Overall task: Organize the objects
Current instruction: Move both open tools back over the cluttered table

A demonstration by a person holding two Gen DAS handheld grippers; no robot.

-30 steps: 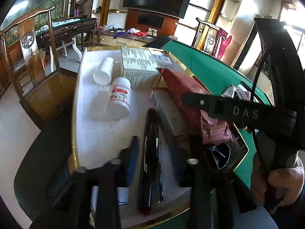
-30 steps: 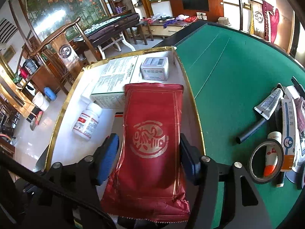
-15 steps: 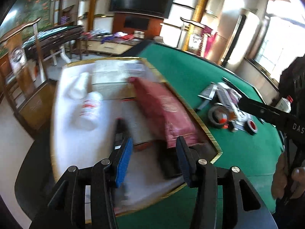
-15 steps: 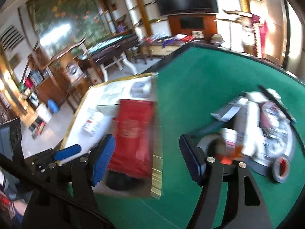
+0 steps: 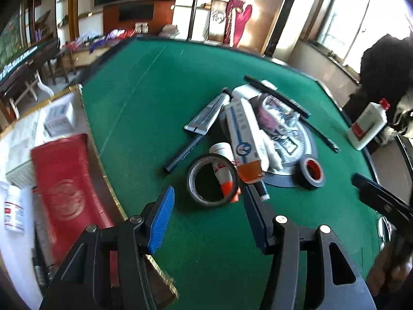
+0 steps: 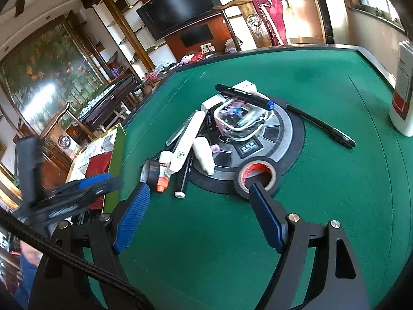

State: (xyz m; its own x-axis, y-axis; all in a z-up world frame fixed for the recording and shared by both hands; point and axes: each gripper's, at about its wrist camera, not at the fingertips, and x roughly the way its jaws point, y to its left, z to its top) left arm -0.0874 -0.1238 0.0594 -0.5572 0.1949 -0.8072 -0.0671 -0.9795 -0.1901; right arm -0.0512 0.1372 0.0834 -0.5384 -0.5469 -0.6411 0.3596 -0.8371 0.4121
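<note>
My left gripper (image 5: 209,219) hangs over the green felt table (image 5: 155,90), its jaws opening with nothing between them. Just ahead of it lies a brown tape roll (image 5: 211,180). Behind that is a pile: a long white and orange box (image 5: 244,139), a silver tube (image 5: 206,115) and a black tape roll with a red core (image 5: 311,173). The red packet (image 5: 62,180) lies in the gold-rimmed white tray (image 5: 108,180) at the left. My right gripper (image 6: 198,217) is also opening and empty, its right fingertip beside the black tape roll (image 6: 258,178).
A round grey disc (image 6: 281,129) carries the pile. A black pen (image 6: 320,126) lies to its right. A white bottle with a red label (image 6: 402,95) stands at the table's right edge. A small white pill bottle (image 5: 14,211) lies in the tray. Chairs and furniture stand beyond.
Both grippers have swung right, away from the tray and over the green felt toward the pile. The red packet stays in the tray, no longer between the right jaws. Both jaws stand wider.
</note>
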